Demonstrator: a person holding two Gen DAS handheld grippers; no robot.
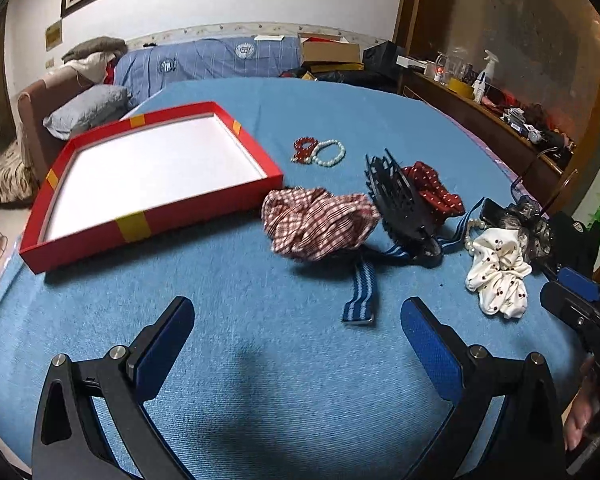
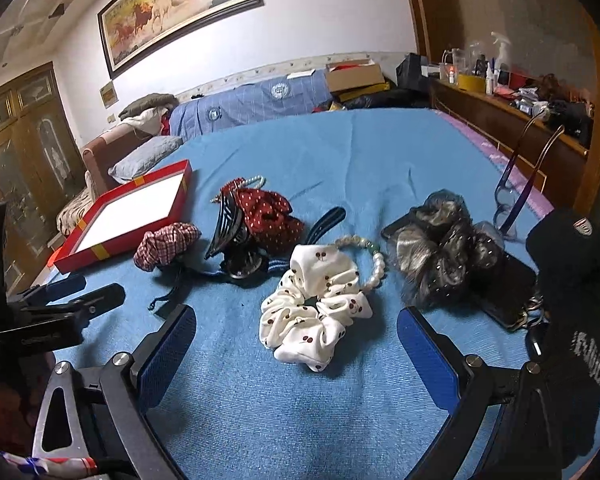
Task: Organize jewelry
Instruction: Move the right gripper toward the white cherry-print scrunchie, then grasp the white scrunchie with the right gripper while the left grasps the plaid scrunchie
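A framed horse painting point(image 2: 180, 8) hangs on the white wall at 11 o'clock, above a sofa covered by a blue checked sheet point(image 2: 256, 104). A grey pillow point(image 2: 146, 156) lies on the brown armrest at 9 o'clock, and an open cardboard box point(image 2: 354, 74) sits on the sofa's far end at 12 o'clock. At 2 o'clock, a wooden sideboard point(image 2: 512, 120) carries a white spray bottle point(image 2: 502, 50) and assorted clutter too small to identify.

Not much is actually readable here. The black glove point(image 2: 580, 320) at 3 o'clock in the right wrist view has pale block lettering and a small shield badge, too blurry to make out. Round emblems on the blue bedding point(image 2: 252, 104) at 12 o'clock are illegible too.
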